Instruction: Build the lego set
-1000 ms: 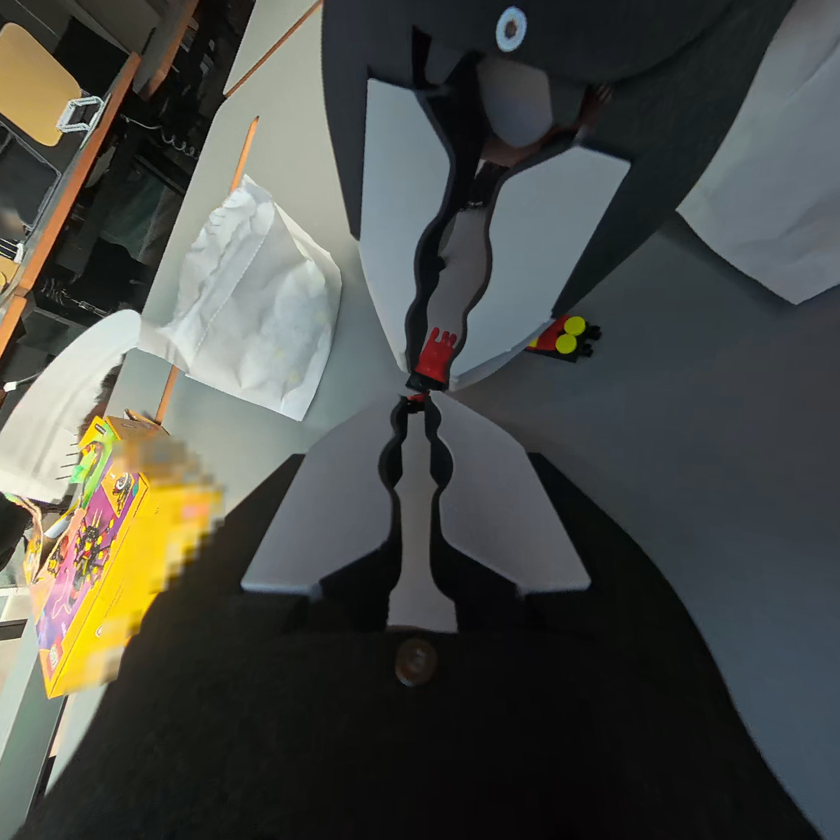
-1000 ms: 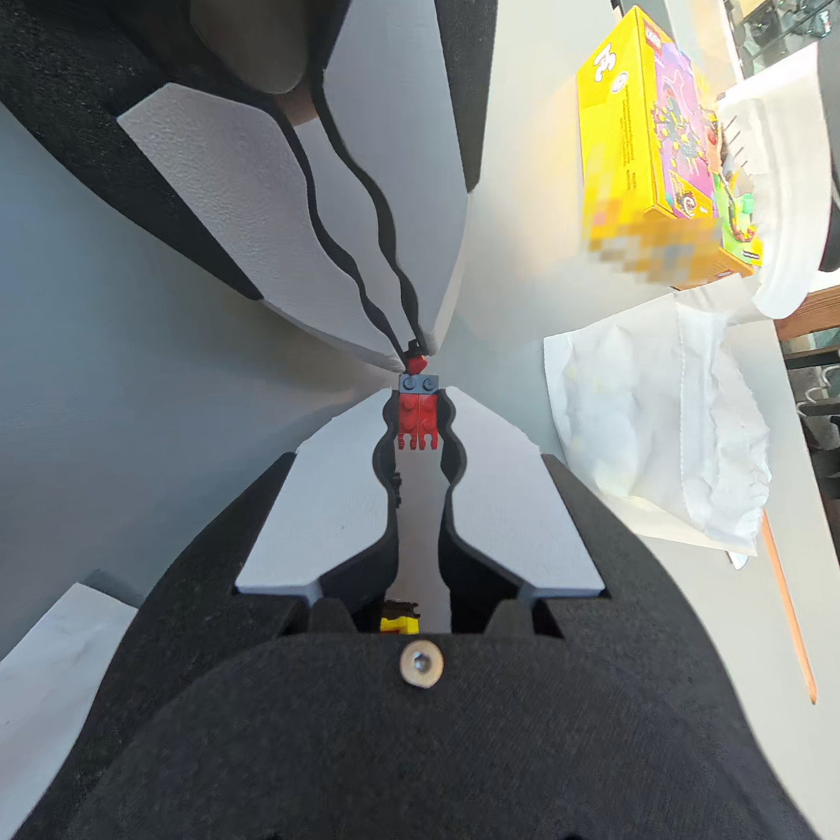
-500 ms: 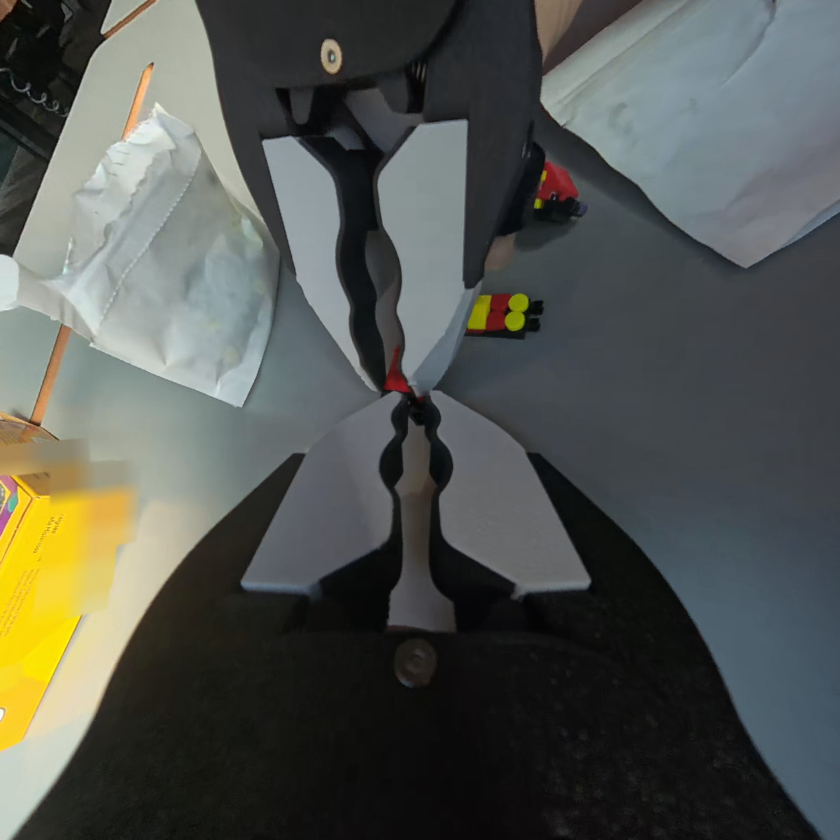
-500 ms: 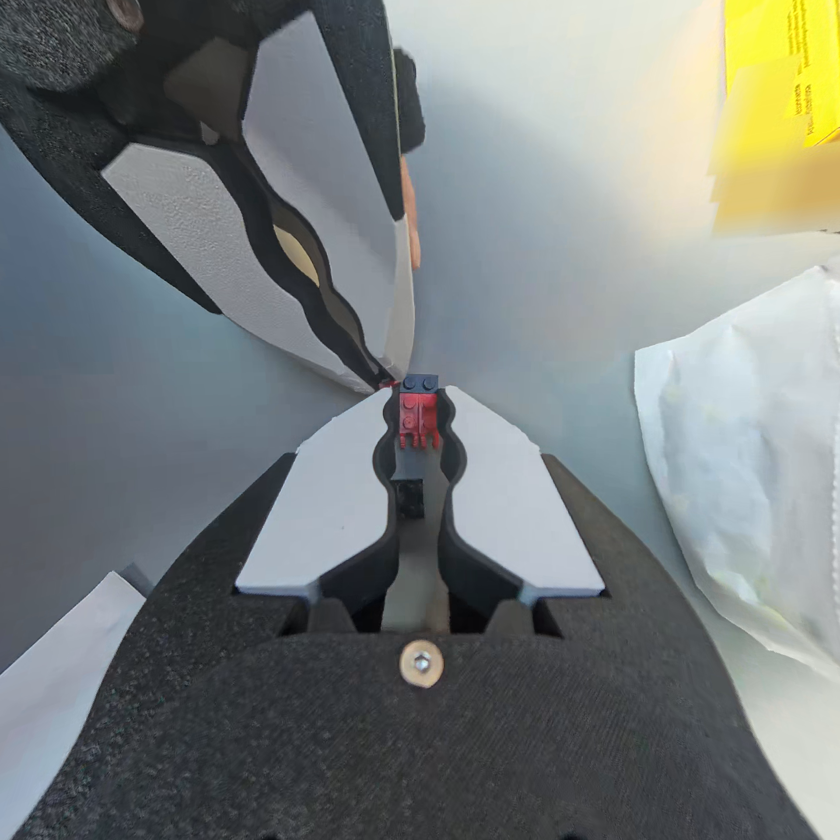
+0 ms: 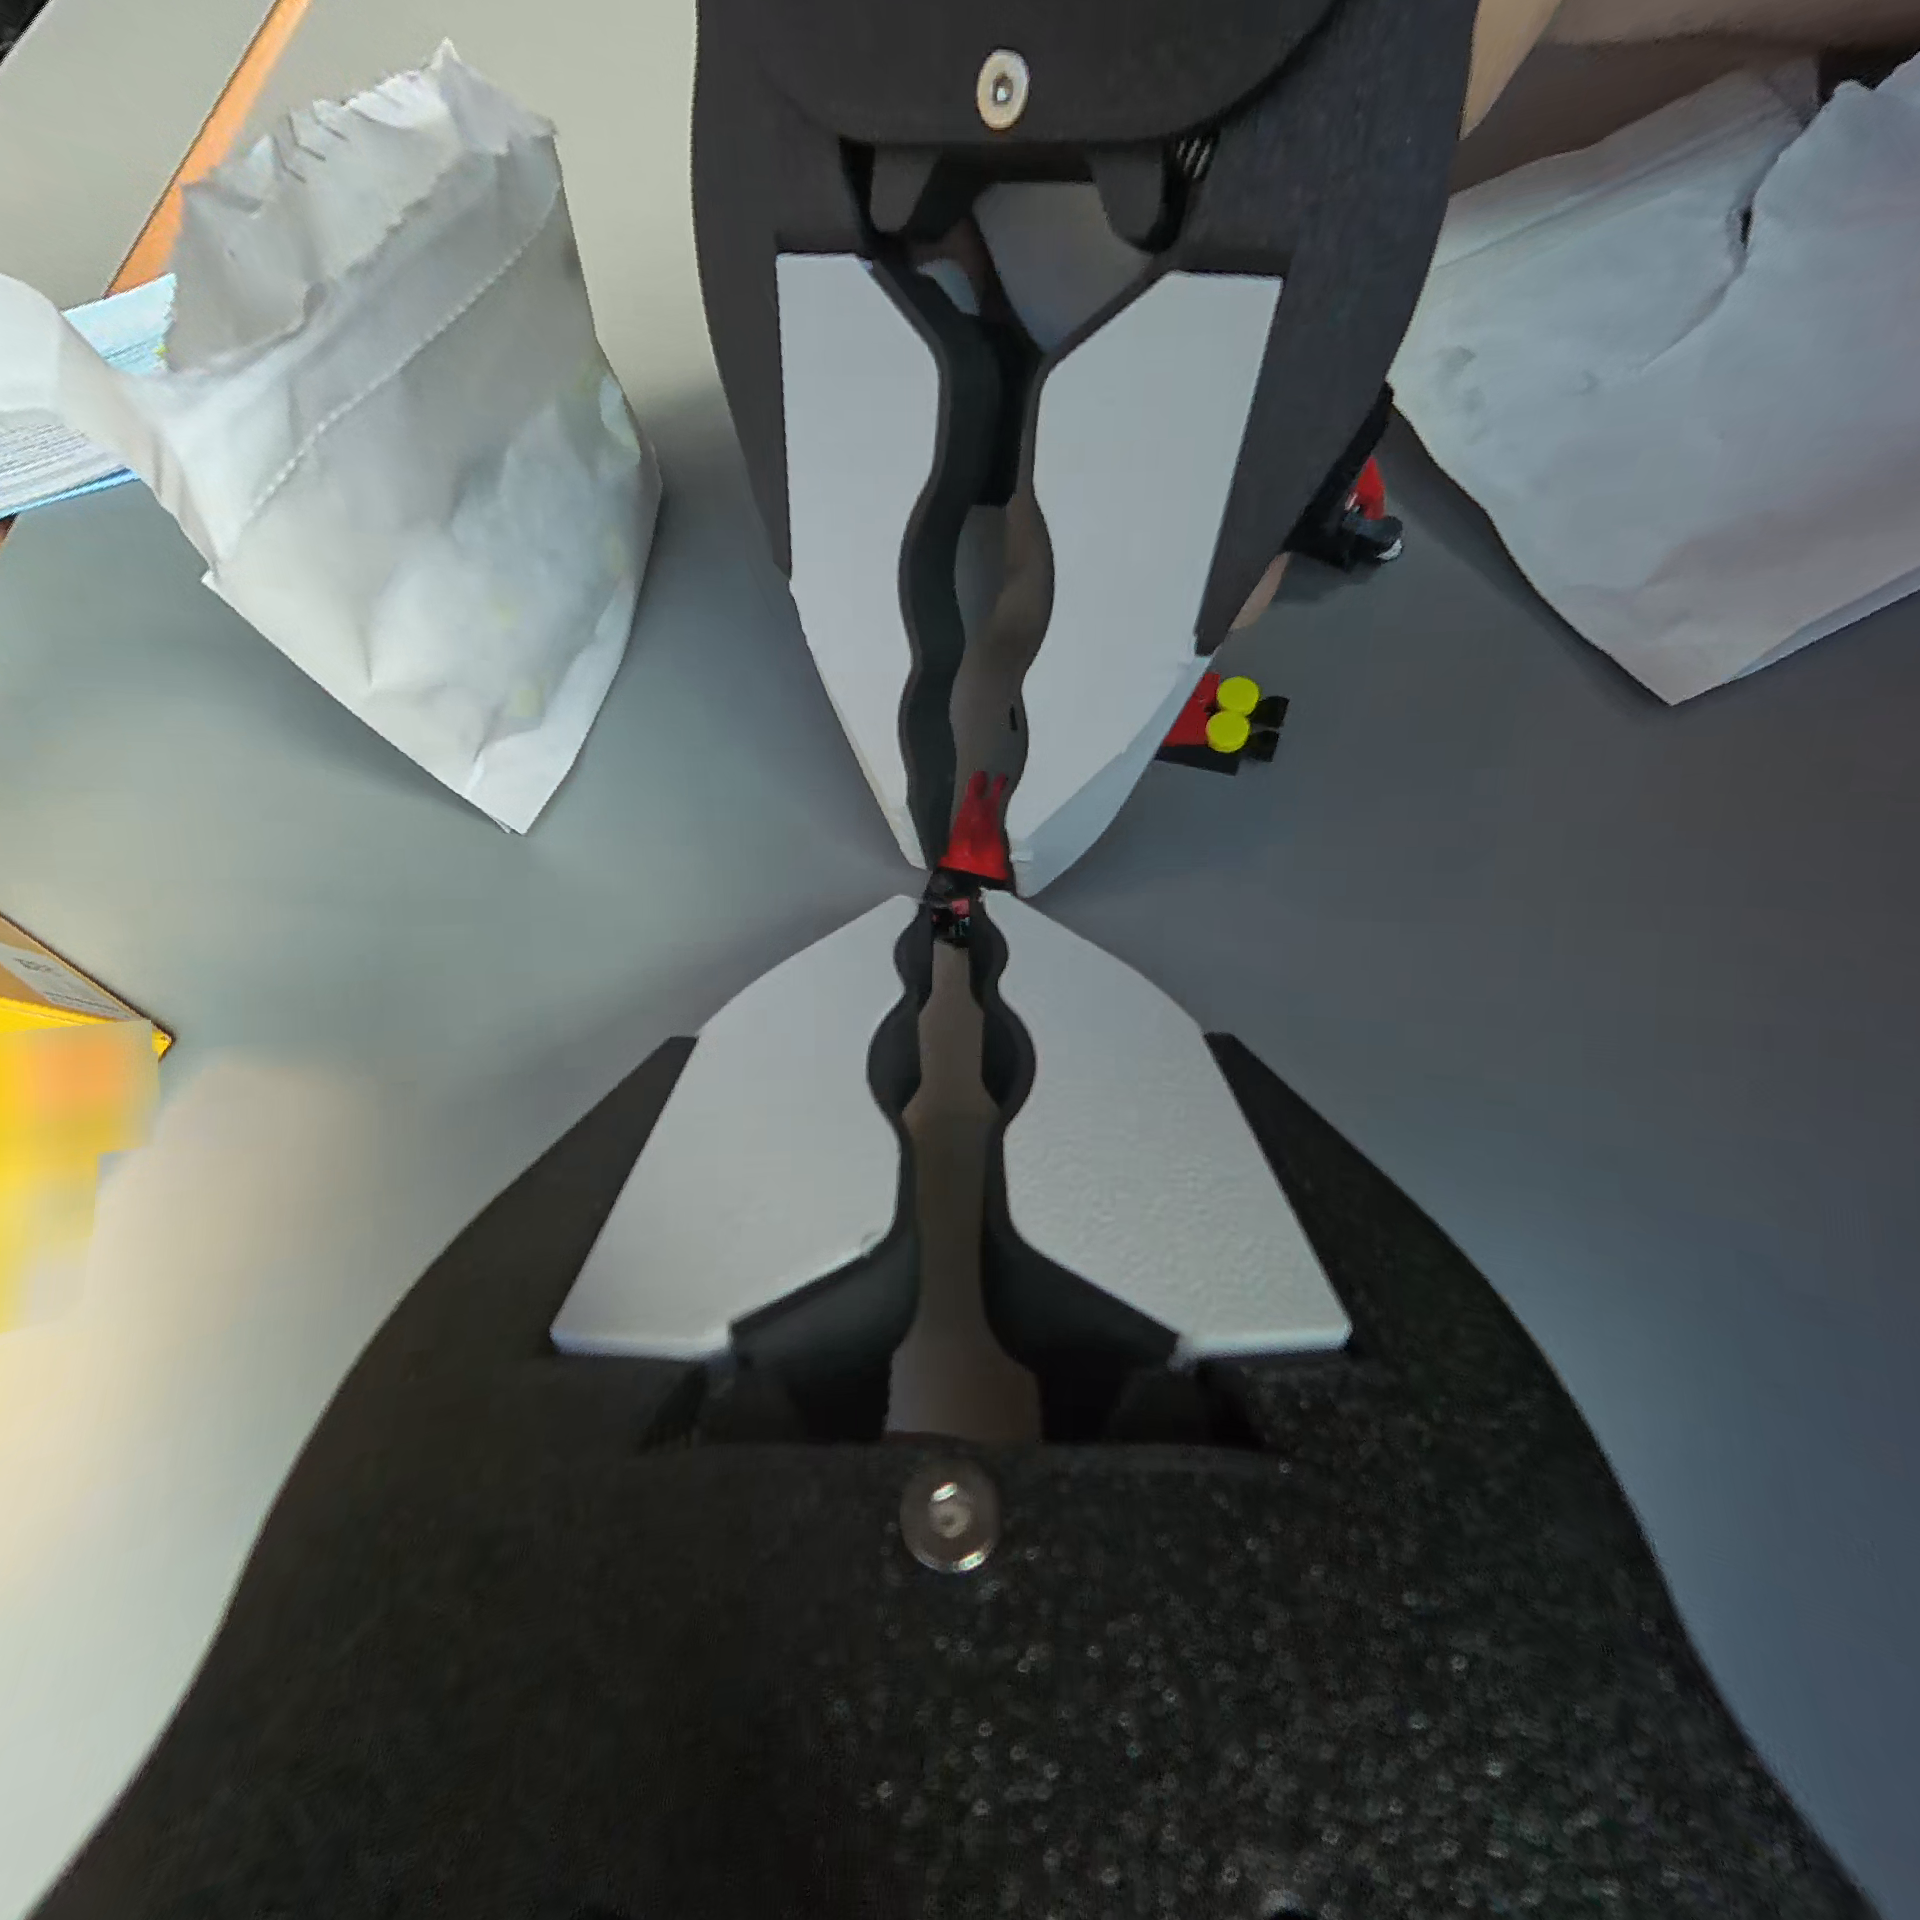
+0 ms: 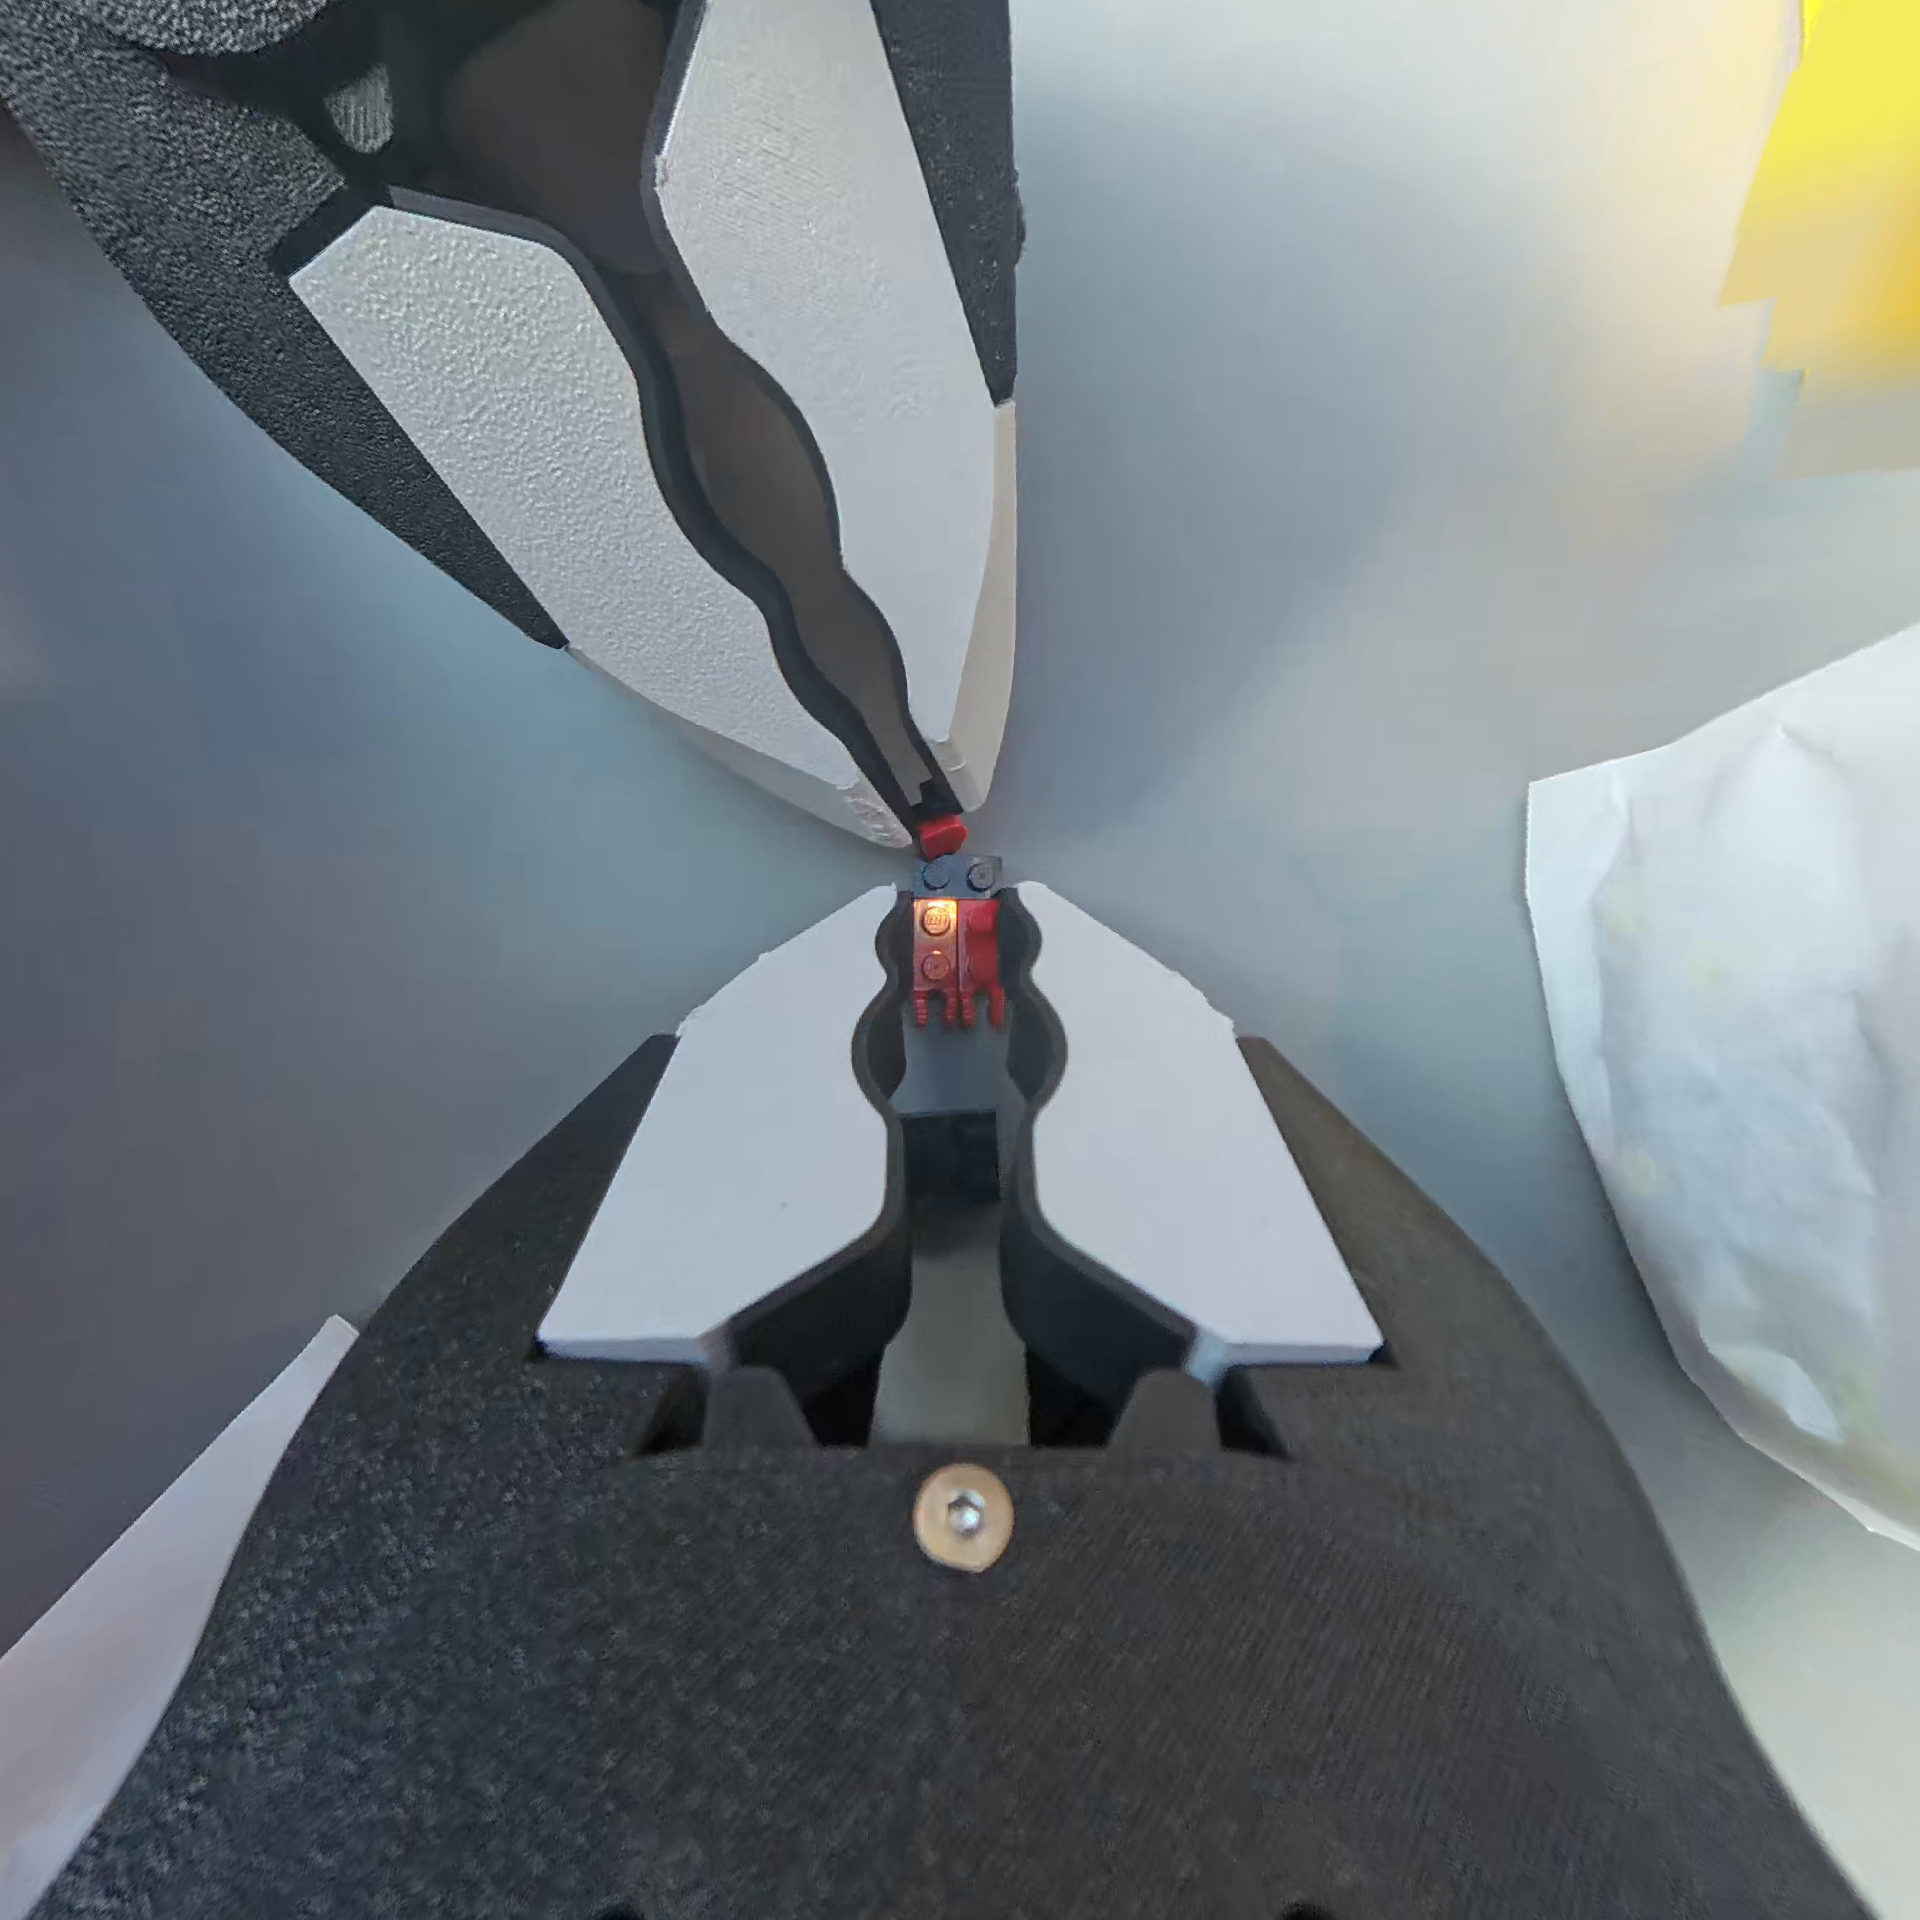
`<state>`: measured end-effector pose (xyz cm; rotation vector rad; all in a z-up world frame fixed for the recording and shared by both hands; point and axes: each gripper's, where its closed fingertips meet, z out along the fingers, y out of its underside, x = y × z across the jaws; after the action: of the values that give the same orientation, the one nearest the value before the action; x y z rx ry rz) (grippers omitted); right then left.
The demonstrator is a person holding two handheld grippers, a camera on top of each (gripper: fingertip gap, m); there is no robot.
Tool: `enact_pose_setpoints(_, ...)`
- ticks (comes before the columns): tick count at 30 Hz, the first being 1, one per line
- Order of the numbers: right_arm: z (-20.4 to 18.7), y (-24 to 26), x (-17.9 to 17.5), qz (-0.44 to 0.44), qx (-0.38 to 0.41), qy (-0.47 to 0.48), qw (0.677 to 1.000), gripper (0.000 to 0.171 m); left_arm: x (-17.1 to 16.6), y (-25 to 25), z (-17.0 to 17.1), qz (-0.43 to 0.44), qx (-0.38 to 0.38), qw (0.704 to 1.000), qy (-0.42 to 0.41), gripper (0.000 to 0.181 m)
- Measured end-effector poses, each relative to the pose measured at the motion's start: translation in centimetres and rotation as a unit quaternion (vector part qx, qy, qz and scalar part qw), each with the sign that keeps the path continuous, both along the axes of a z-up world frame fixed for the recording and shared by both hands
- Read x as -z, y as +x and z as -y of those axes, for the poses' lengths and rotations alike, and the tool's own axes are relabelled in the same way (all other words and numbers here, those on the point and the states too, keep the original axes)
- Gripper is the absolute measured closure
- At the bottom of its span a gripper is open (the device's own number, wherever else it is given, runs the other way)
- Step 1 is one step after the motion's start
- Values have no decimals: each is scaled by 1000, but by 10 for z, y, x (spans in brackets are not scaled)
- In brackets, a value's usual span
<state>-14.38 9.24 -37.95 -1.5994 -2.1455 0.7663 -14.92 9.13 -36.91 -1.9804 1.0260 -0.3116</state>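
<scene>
Red-and-grey lego assembly point(image 6: 956, 940) clenched in right tongs point(image 6: 957, 902) | left tongs point(image 5: 956, 912) pinch small red piece point(image 6: 942, 830) | yellow box point(image 5: 62, 1081) writing blurred

— What do we have on the grey surface point(image 5: 1558, 1039)?

— We see a crumpled white paper bag point(image 5: 416, 468) at the far left, a yellow box point(image 5: 62, 1081) nearer at the left edge, and white paper point(image 5: 1662, 436) at the far right.

— Any bricks?

— We spot a small red-and-black piece with two yellow studs point(image 5: 1231, 717), and another red-and-black bit point(image 5: 1356, 514) beyond it, beside that paper.
</scene>
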Motion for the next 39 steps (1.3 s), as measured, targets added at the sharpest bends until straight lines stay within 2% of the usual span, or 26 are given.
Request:
enact_pose_setpoints(10,7,1,-2,0,1,-93,996,156,0,0,-1,7,1,1000,-12,175)
enact_pose_setpoints(13,5,-1,-2,-3,8,-85,996,156,1,1,-1,4,1,1000,-11,175)
enact_pose_setpoints(20,1,-5,-7,-36,33,-120,992,157,0,-4,-2,3,-5,1000,-13,175)
enact_pose_setpoints(23,-8,-9,-21,-65,51,-145,986,157,1,-1,-2,-1,-2,1000,-8,175)
enact_pose_setpoints(25,-12,-5,-10,-43,47,-98,993,157,1,-1,-3,-7,-2,1000,-7,175)
enact_pose_setpoints(29,-2,11,-2,-7,17,-67,998,157,0,-2,-2,2,-3,1000,-11,175)
enact_pose_setpoints(35,-1,-2,-3,-37,-9,3,999,156,0,-4,0,10,3,1000,-20,175)
enact_pose_setpoints(39,2,-8,-2,-41,-35,15,998,156,1,-6,2,17,4,999,-29,176)
